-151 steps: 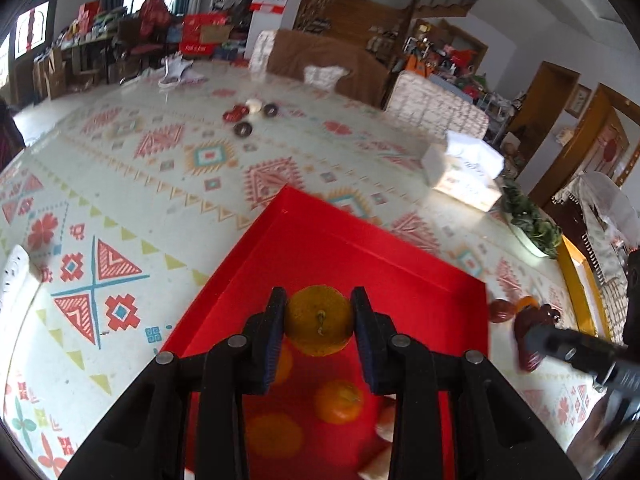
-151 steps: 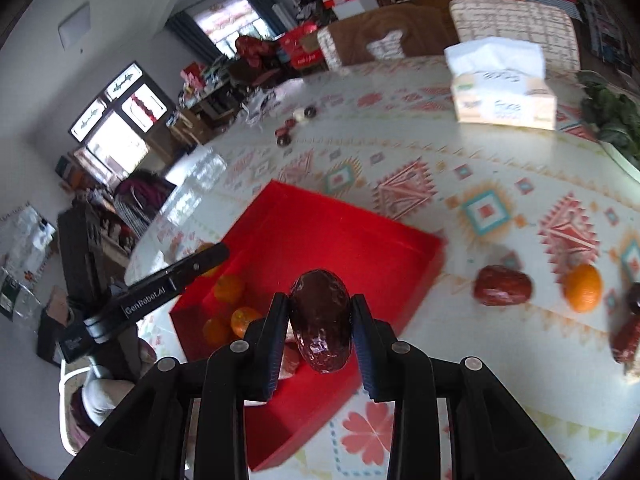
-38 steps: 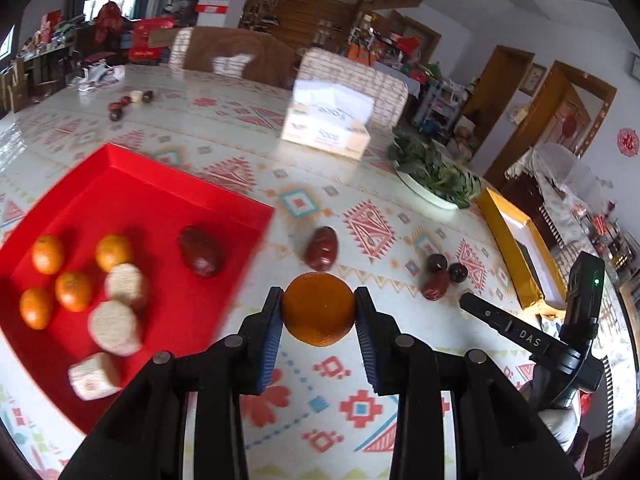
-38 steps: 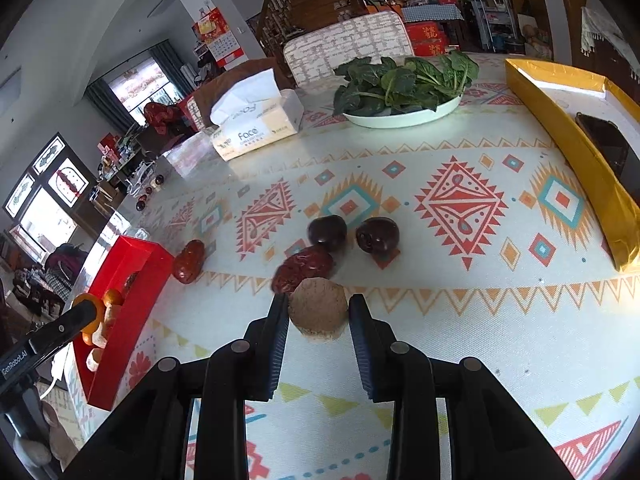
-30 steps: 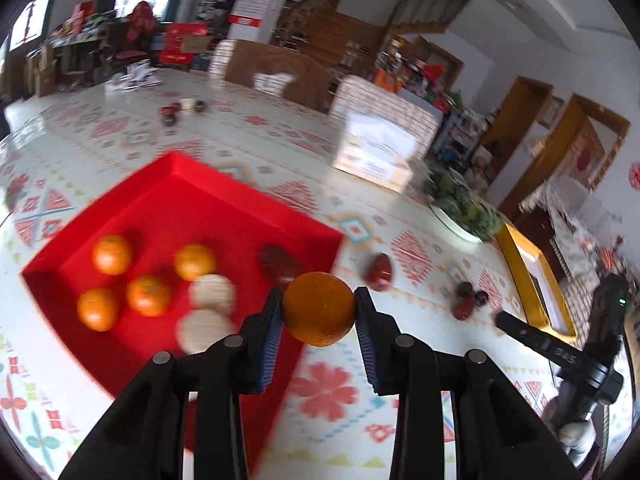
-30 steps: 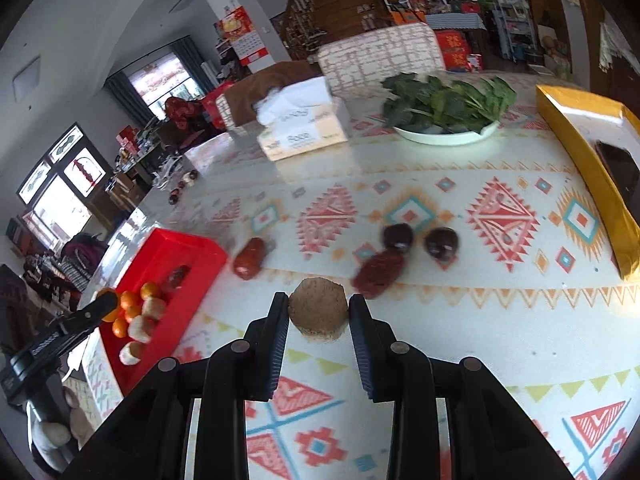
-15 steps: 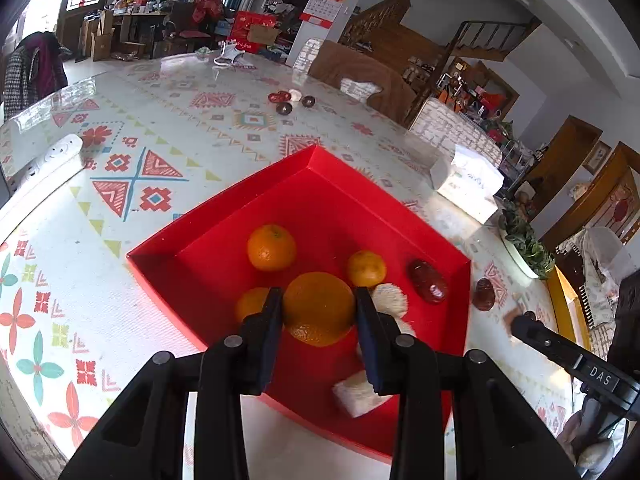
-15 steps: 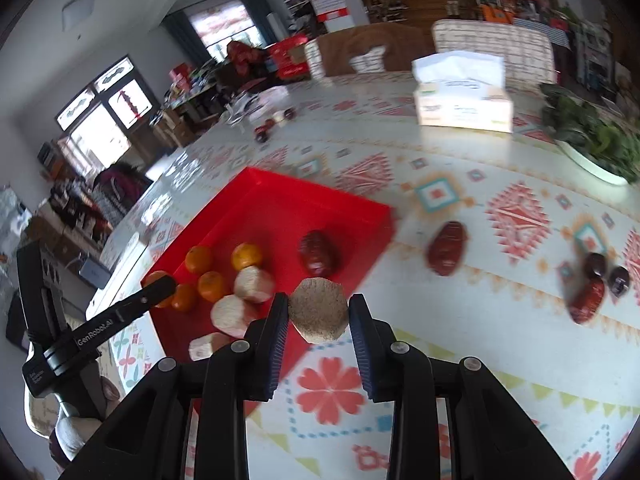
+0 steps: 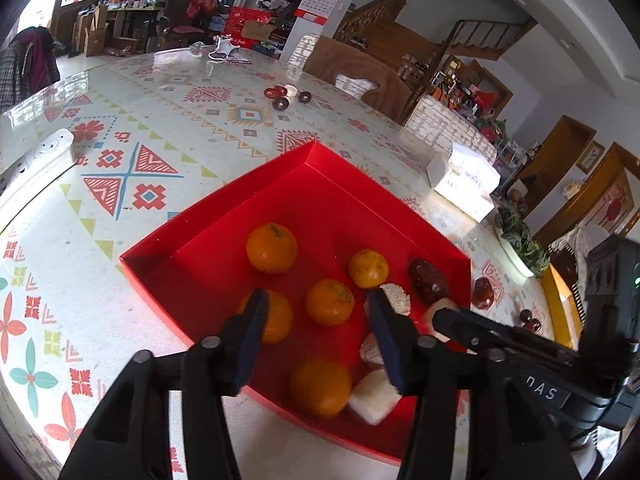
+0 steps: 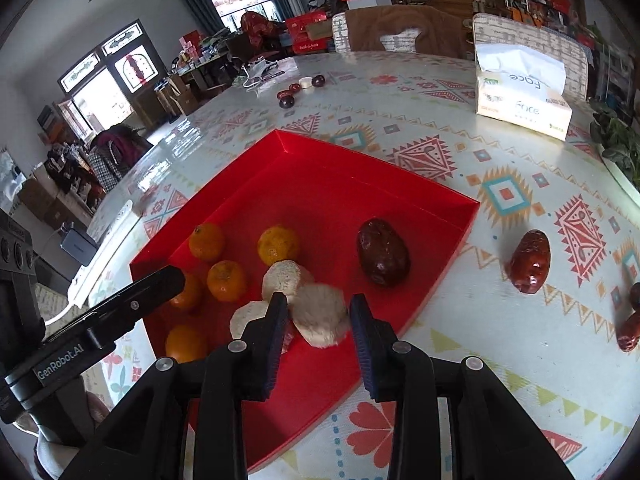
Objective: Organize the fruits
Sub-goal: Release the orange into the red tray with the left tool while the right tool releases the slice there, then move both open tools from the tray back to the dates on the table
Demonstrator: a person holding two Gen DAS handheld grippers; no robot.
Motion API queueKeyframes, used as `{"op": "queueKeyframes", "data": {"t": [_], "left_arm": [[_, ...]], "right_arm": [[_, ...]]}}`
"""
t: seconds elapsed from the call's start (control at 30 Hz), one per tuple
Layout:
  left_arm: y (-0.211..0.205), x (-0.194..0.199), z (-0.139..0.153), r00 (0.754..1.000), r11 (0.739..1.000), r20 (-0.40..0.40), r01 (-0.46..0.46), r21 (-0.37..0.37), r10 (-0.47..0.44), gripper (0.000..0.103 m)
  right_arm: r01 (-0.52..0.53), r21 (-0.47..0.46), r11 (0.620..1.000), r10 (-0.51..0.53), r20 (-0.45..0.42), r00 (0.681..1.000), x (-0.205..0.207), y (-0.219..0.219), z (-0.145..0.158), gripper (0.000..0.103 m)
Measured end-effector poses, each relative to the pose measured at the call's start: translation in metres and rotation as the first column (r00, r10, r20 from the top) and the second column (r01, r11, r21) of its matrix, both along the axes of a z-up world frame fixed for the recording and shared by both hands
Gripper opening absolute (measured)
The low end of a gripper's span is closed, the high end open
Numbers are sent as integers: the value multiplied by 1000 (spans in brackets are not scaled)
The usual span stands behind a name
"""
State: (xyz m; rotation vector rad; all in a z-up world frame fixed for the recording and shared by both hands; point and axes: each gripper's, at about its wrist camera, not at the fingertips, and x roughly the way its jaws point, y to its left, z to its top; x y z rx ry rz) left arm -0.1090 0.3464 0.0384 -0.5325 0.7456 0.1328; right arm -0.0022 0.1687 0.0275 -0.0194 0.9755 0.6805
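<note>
A red tray (image 9: 224, 216) (image 10: 304, 152) on the patterned table holds several oranges (image 9: 272, 248) (image 10: 226, 280), beige round pieces (image 10: 284, 276) and a dark red date (image 10: 382, 252) (image 9: 428, 286). My left gripper (image 9: 316, 334) is open above the tray, an orange (image 9: 330, 302) lying in the tray between its fingers. My right gripper (image 10: 318, 334) is open over the tray's near side, with a beige round piece (image 10: 320, 314) resting between its fingers. Another date (image 10: 528, 256) (image 9: 483, 298) lies on the table right of the tray.
A tissue box (image 10: 524, 96) (image 9: 464, 184) stands far right. A plate of greens (image 9: 520, 240) sits beyond it. Small dark fruits (image 9: 282, 98) (image 10: 294, 94) lie at the far side, more dates (image 10: 630, 320) at the right edge. A white power strip (image 9: 36, 160) lies left.
Both grippers opened over the tray: the left released its orange, the right its beige piece. Both items now lie in the tray.
</note>
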Motion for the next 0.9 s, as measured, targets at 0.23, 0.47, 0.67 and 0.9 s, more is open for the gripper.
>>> {"op": "queueKeyframes", "data": {"t": [0.23, 0.47, 0.67, 0.9], "left_arm": [[9, -7, 5, 999, 998, 19, -39, -50, 40, 62], [7, -23, 25, 988, 989, 57, -145, 37, 143, 84], [-3, -31, 36, 984, 983, 73, -170, 74, 164, 85], [-18, -43, 52, 985, 978, 109, -152, 141, 137, 85]], "right_arm": [[-18, -22, 1000, 19, 57, 998, -22, 0, 11, 37], [-4, -48, 999, 9, 104, 994, -56, -11, 12, 48], [9, -124, 992, 1, 84, 996, -72, -6, -12, 51], [23, -157, 987, -4, 123, 992, -75, -13, -14, 57]]}}
